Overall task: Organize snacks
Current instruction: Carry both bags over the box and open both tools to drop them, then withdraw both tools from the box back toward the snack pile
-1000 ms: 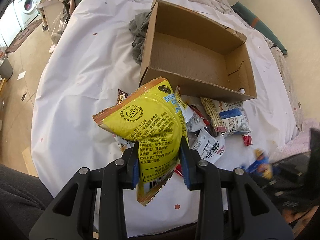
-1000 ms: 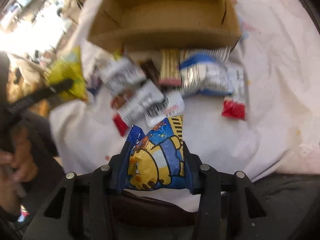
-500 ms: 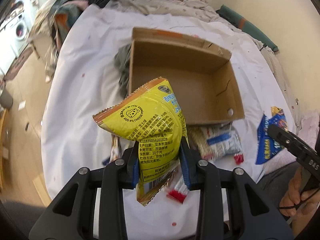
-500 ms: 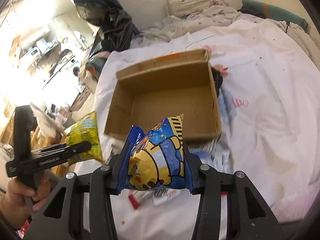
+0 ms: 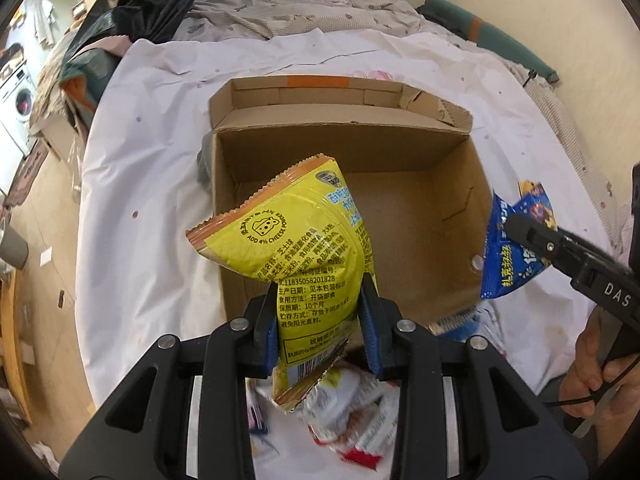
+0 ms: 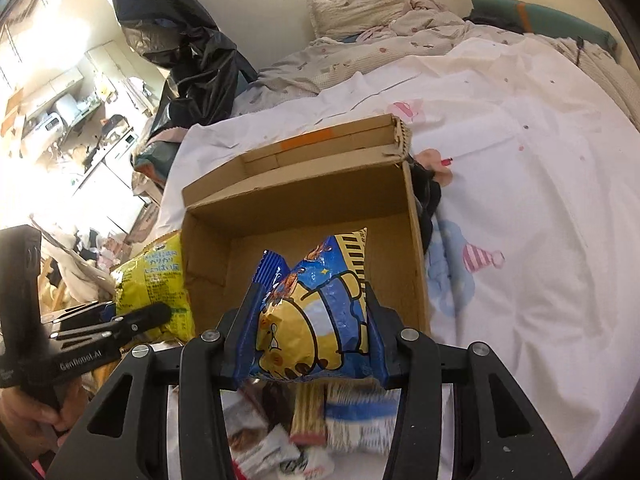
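Counted items:
- Cardboard box (image 5: 400,216): one, open-topped.
- Yellow snack bag (image 5: 304,256): one.
- Blue snack bag (image 6: 316,316): one.
- Grippers: two, a left gripper (image 5: 320,332) and a right gripper (image 6: 308,344).
- Loose snack packets (image 6: 320,420) in front of the box: several, blurred, exact count cannot be told.
- Black plastic bag (image 6: 188,40): one.

Left claw (image 5: 320,330) clamped on the lower part of a yellow cheese-snack bag (image 5: 296,256), held above the near wall of an open, empty cardboard box (image 5: 416,216) on a white bedsheet (image 5: 160,152). At right, the right claw (image 5: 516,232) grips a blue snack bag (image 5: 508,264); loose snack packets (image 5: 352,412) lie below.
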`<state>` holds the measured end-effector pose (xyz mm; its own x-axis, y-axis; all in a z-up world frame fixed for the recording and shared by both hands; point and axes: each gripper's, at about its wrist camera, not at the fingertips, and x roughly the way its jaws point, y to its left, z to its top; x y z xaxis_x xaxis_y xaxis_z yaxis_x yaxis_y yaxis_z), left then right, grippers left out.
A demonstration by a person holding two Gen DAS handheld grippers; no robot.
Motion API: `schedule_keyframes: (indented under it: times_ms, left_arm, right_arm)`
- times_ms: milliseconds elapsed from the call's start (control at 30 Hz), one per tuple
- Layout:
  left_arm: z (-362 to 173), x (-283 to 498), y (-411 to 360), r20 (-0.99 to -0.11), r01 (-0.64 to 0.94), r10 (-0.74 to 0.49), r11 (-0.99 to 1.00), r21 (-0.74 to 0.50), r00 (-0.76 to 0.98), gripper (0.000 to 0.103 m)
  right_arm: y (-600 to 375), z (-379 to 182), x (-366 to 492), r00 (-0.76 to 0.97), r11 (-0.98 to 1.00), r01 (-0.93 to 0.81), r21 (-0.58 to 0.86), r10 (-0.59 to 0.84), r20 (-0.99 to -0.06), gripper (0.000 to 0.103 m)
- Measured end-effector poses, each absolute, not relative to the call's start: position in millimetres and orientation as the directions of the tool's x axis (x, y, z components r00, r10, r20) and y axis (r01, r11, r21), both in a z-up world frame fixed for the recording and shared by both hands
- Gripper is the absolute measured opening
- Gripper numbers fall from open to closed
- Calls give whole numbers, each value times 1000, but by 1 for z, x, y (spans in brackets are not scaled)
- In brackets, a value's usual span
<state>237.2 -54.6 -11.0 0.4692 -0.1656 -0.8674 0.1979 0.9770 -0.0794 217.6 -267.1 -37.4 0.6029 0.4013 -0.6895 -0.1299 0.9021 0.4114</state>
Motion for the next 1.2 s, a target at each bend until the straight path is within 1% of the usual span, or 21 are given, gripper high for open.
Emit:
schedule_keyframes:
  times_ms: [167, 267, 433, 533, 700, 933, 1000, 1033, 1100, 1133, 1167, 1200]
  left_arm:
    - [-31, 251, -60, -865, 219, -163, 974, -64, 474, 30]
    - [-41, 254, -61, -871, 216, -140, 976, -40, 471, 30]
    - [-53, 260, -56, -902, 189, -141, 980, -68, 409, 30]
    - [-56, 263, -52, -907, 171, -154, 981, -93, 391, 31]
    - [-57, 264, -53, -908, 169, -152, 981, -92, 391, 31]
    - [-57, 263, -51, -908, 164, -145, 983, -86, 392, 32]
    - [-58, 262, -50, -910, 162, -147, 983, -89, 389, 33]
    - [-57, 262, -50, -910, 162, -147, 983, -89, 389, 35]
    - [-56, 261, -50, -910, 161, -146, 983, -89, 389, 44]
    - [-56, 261, -50, -909, 162, -145, 983, -88, 390, 52]
    - [-54, 260, -50, -908, 161, -141, 983, -83, 394, 60]
    - [-53, 260, -50, -905, 163, -142, 983, -82, 400, 64]
  right_arm:
    - [-252, -52, 236, 584, 910, -143, 390, 396, -709, 48]
    - [-246, -59, 240, 576, 914, -140, 380, 388, -720, 48]
    - [-239, -67, 243, 559, 925, -135, 356, 368, -743, 48]
    - [-236, -72, 245, 546, 933, -128, 337, 350, -761, 48]
    - [-231, -77, 247, 539, 948, -122, 293, 311, -782, 50]
    - [-235, -83, 249, 519, 944, -100, 313, 318, -794, 52]
    - [-235, -82, 249, 522, 945, -97, 312, 315, -792, 53]
    - [-235, -82, 248, 525, 945, -99, 310, 315, -791, 53]
    - [-234, -81, 248, 523, 944, -106, 314, 321, -790, 55]
    - [-234, -81, 248, 520, 943, -107, 315, 323, -790, 56]
    - [-234, -81, 248, 519, 942, -105, 318, 324, -791, 64]
    - [-235, -80, 248, 521, 941, -100, 325, 327, -788, 75]
